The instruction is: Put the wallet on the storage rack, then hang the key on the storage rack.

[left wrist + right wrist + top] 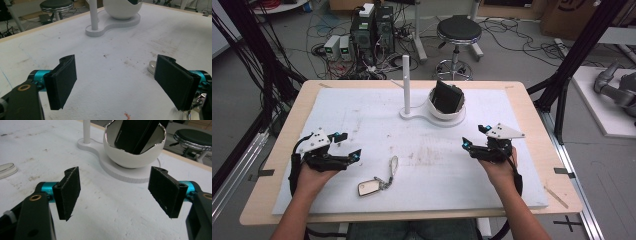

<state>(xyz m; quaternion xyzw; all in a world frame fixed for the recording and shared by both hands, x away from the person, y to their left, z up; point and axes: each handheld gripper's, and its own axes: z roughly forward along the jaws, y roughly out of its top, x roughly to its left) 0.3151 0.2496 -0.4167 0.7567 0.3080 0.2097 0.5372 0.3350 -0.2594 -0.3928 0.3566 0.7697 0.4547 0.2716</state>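
Note:
A white stand [414,114] with an upright post [406,80] and an egg-shaped bowl [447,111] sits at the table's far middle. A black flat case [448,96] leans inside the bowl, seen close in the right gripper view as the case [135,135] in the jagged-rimmed bowl [132,157]. A key ring with a silver tag [369,187] and strap lies near the front. My left gripper [351,145] [115,82] rests open beside it, with the tag [151,67] near one jaw. My right gripper [473,136] [115,192] is open, facing the bowl, nothing between its pads.
A white mat [362,115] covers the wooden table [532,115]. Beyond the far edge stand a black stool [458,32], computer boxes [372,30] and loose cables on the floor. Black frame poles [579,50] rise at both sides.

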